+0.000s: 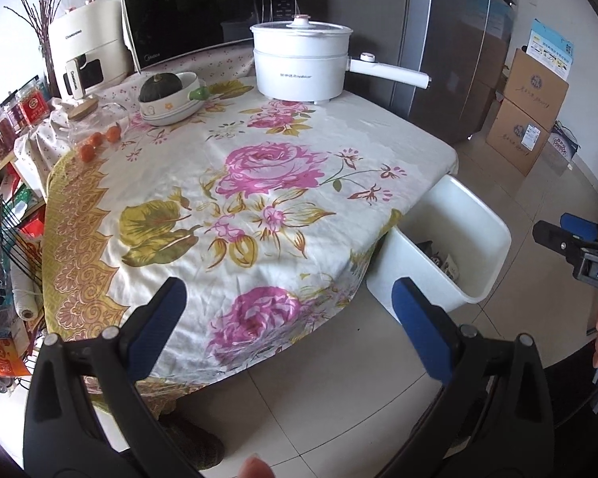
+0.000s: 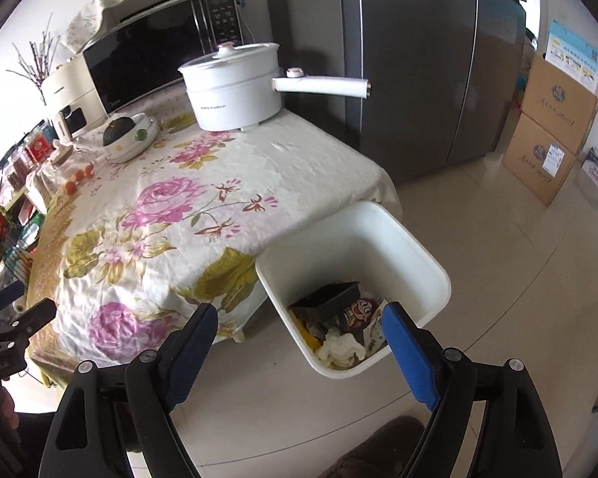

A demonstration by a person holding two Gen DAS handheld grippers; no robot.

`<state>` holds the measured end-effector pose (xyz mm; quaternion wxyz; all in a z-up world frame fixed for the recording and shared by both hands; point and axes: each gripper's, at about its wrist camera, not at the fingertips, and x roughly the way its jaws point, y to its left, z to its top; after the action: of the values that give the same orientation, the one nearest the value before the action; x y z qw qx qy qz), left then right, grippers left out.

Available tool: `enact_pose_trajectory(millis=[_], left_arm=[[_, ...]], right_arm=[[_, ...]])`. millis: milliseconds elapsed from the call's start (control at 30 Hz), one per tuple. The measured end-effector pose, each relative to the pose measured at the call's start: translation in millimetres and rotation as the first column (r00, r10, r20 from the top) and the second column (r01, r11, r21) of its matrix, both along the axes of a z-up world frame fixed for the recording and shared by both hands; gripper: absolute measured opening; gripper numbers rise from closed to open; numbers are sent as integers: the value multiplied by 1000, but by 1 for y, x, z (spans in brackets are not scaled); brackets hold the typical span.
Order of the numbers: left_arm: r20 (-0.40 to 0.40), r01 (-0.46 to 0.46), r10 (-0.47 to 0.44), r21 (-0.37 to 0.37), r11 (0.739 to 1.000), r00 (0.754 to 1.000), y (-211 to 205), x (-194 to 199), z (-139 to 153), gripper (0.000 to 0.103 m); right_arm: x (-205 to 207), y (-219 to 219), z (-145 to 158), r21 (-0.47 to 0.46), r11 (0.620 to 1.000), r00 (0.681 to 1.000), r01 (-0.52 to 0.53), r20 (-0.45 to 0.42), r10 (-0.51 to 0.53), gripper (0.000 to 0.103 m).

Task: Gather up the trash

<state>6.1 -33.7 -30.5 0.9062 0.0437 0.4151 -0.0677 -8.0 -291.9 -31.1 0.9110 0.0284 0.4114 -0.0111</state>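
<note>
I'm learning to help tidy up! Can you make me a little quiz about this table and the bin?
1. True or false: the white bin beside the table is empty.
2. Which sits on the floral tablecloth? A) a white pot B) a laptop C) a shoe
3. Fill in: the right gripper is ____ and holds nothing.

Key:
1. False. Trash lies in the bin: crumpled white paper, a black tray and a printed wrapper.
2. A, the white pot with a long handle, in front of the microwave.
3. Open. The left gripper is open and holds nothing too.
</note>
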Motion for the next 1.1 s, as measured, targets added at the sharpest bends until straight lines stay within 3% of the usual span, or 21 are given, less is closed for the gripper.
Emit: enact_pose_trajectory(millis=[133, 333, 633, 1100], left_arm=[[108, -1, 1, -3, 1000, 994, -2, -19, 20, 102], [232, -77, 75, 0, 997, 970, 3, -30, 39, 102], [247, -83, 87, -26, 996, 965, 2, -28, 41, 102], [225, -73, 80, -39, 997, 971, -2, -26, 37, 102]], right_arm=[[-18, 16, 17, -34, 999, 996, -3, 89, 6, 90], [-26, 27, 30, -83, 996, 987, 15, 160, -2, 91], [-29, 39, 32, -138, 990, 980, 18, 199, 10, 91], [-25, 41, 32, -127, 992, 974, 25, 227, 4, 91]])
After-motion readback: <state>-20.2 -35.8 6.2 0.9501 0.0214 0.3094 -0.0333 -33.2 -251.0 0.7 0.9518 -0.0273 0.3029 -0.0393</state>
